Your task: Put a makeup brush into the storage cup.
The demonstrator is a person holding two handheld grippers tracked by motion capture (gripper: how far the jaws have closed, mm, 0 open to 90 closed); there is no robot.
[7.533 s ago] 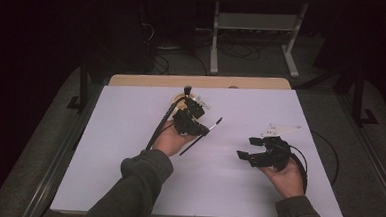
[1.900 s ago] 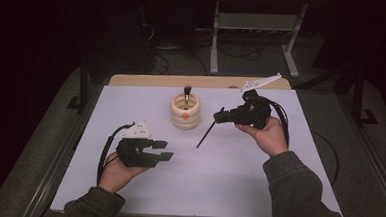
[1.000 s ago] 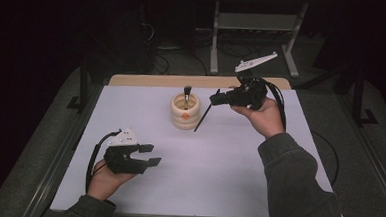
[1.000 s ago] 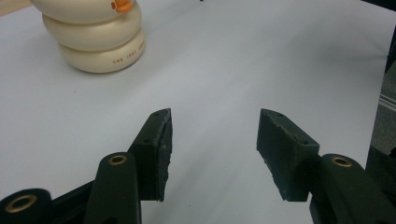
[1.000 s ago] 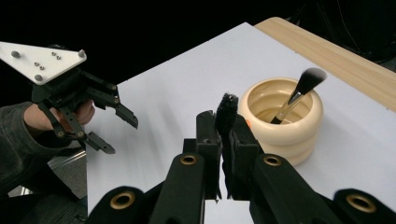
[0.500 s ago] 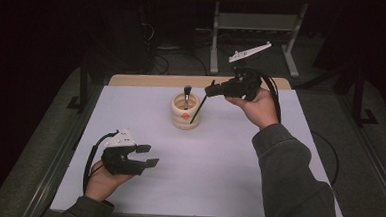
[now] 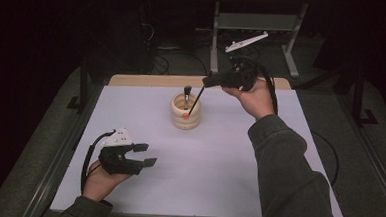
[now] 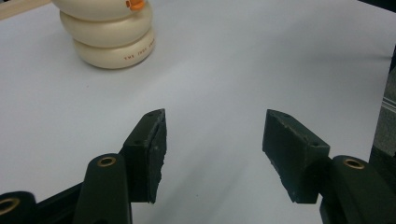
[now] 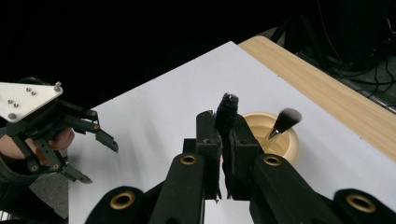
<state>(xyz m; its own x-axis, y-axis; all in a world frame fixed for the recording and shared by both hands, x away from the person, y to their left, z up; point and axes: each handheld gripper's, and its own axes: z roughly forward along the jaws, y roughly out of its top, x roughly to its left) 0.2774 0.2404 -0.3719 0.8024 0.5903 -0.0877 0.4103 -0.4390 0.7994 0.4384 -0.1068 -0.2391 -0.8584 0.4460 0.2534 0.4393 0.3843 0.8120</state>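
The right gripper, raised over the far middle of the white worktop, has its jaws clamped on a thin black brush, which slants down and left to the cream holder (a ridged pot with another brush standing in it). The left gripper sits low at the near left, jaws wide apart with nothing between them.

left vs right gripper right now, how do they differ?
The left gripper has its jaws open and empty; the right gripper is shut on a black brush. The left gripper sits low near the table's front; the right is raised over the cream holder. Both are hand-held.
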